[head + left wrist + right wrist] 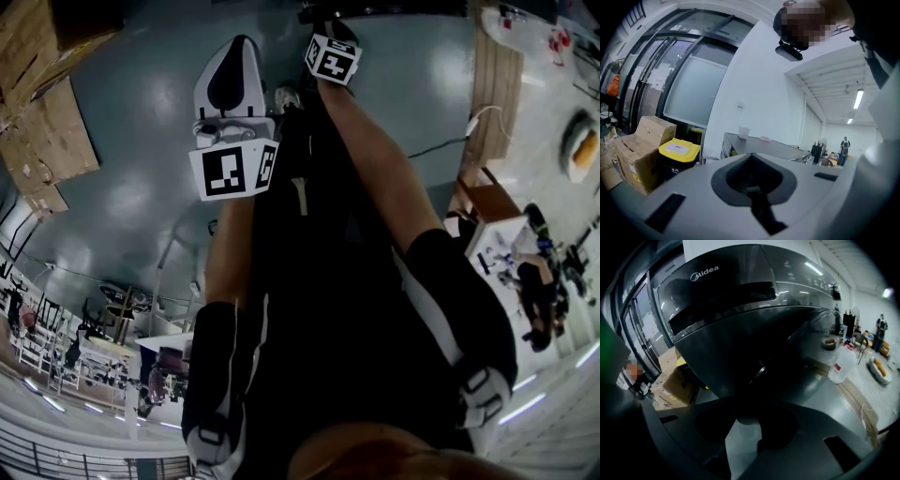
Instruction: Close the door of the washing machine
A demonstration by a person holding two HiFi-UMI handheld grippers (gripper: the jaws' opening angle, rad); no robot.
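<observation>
Facing the washing machine (740,310) with one pair of jaws open

The right gripper (740,420) holds its jaws apart and empty, close before the dark machine, whose door is lost in shadow. The left gripper (751,161) has its jaws closed on nothing and points toward the cardboard boxes (635,154) and a yellow-lidded bin (678,150).

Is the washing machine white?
No, the washing machine in the right gripper view is dark grey and shiny, not white.
</observation>
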